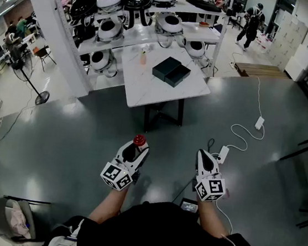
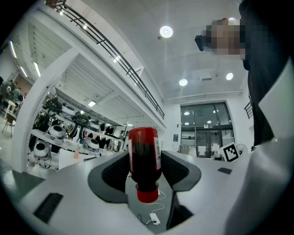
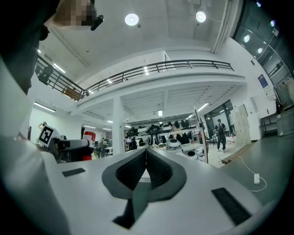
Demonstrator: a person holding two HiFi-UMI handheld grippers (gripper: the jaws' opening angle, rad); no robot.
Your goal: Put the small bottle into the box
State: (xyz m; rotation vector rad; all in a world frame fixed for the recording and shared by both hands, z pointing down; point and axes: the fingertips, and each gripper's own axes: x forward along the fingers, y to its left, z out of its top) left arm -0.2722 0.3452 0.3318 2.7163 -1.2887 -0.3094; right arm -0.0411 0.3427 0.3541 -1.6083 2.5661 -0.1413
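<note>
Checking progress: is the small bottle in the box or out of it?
Out. The small bottle sits clamped in the left claw, away from the box on the table.

I found no words or numbers I could read. The small bottle (image 2: pixel 144 158) had a white label (image 2: pixel 156 153) with tiny print, too small for me. The cubes (image 1: pixel 117 176) on the left gripper (image 1: pixel 135 151) and right gripper (image 1: pixel 206 156) showed only black-and-white squares.

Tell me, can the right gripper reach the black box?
Probably not yet: the right gripper hangs near the person, the black box sits on the table far ahead. Nothing blocks the way.
</note>
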